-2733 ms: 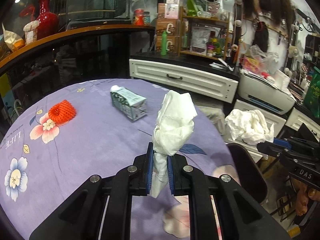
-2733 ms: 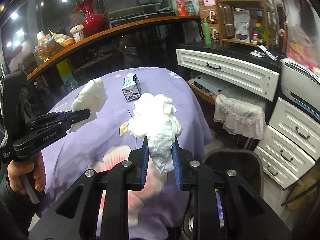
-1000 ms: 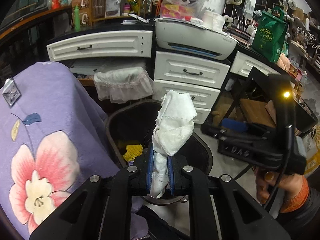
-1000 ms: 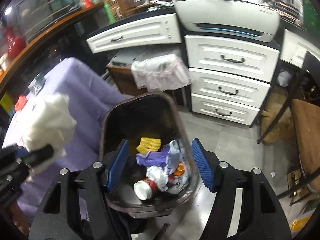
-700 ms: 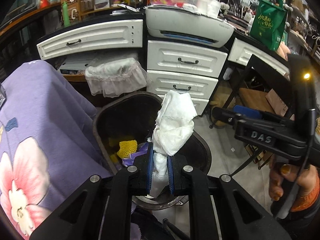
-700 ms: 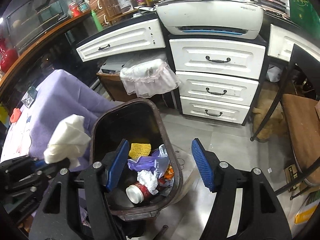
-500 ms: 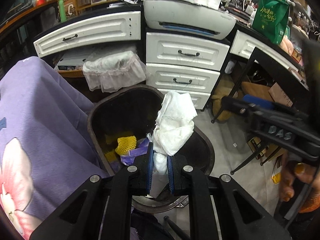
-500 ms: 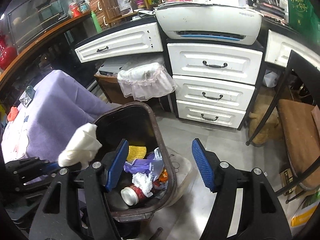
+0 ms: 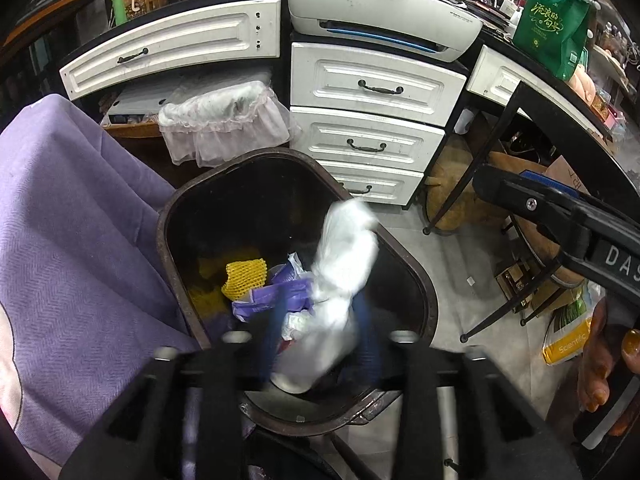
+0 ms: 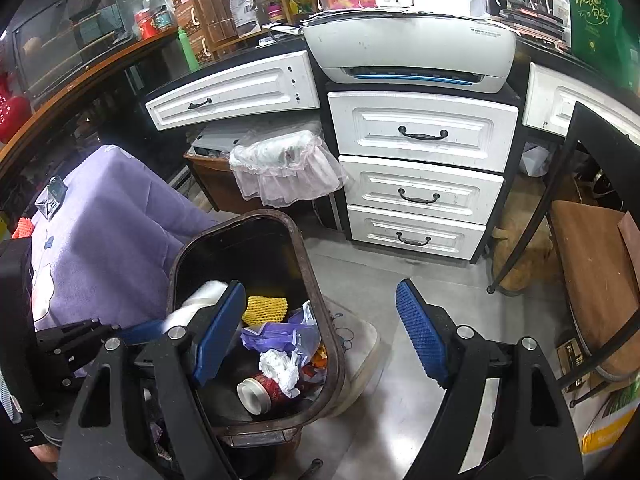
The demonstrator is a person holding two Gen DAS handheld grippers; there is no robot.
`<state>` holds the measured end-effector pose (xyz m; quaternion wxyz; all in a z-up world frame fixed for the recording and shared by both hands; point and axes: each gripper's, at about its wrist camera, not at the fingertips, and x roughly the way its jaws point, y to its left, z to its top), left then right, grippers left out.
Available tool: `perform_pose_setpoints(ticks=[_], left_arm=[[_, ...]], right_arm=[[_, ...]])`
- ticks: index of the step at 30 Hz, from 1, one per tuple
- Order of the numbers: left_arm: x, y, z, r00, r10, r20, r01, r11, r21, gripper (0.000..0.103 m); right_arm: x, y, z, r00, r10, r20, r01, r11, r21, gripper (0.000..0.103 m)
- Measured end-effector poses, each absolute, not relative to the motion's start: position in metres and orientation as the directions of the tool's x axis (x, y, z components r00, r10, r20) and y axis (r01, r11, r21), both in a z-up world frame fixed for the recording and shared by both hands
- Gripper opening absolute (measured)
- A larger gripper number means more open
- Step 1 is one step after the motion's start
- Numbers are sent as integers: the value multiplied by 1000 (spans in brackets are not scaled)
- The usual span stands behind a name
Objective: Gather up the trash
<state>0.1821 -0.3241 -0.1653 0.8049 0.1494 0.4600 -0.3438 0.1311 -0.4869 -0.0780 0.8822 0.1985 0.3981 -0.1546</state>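
Observation:
My left gripper (image 9: pixel 320 320) is blurred with motion, its jaws apart over the dark trash bin (image 9: pixel 416 276). The white crumpled tissue (image 9: pixel 344 264) hangs loose between the jaws, blurred, over the bin. The bin holds a yellow foam net (image 9: pixel 244 278), purple wrapper (image 9: pixel 276 296), a can (image 10: pixel 260 394) and a crumpled tissue (image 10: pixel 280 366). My right gripper (image 10: pixel 320 332) is open and empty above the bin's right rim (image 10: pixel 320 312). The left gripper's tissue shows behind its left finger (image 10: pixel 196 304).
The purple-clothed table (image 9: pixel 72 232) is at the left, with a carton (image 10: pixel 52 196) and an orange net (image 10: pixel 22 226) on it. White drawers (image 10: pixel 420 168) and a printer (image 10: pixel 412 52) stand behind. A black chair frame (image 9: pixel 516 128) is at the right.
My left gripper has opened over the bin and the tissue is coming loose from it. The right gripper stays open and has drawn back slightly.

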Motion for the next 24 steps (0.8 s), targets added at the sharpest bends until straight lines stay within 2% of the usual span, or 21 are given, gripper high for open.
perform_pose_setpoints(ticks=[1,8,10,21,24], left_arm=[[181,-324,-164,343,-425,-838,693,716,-80,58],[171,-325,-154,355,-450,-819,717,694,-70,69],[169,-321,-149,356,-461,-813,715,695,-81,76],[144,-286,-109,374,-544,-751,746,657,-104,86],[142,-273,-99,386,-549,-741,743,661,-103,86]], right_arm=[[131,-487,-78,635,-116,-764,430,874,225,78],[132,-487,-79,635,-117,-764,430,875,224,78],[132,-487,-79,634,-116,-764,430,875,224,78],[135,-471,-74,640,-68,-765,382,893,240,79],[138,-460,-72,643,-45,-765,350,905,241,85]])
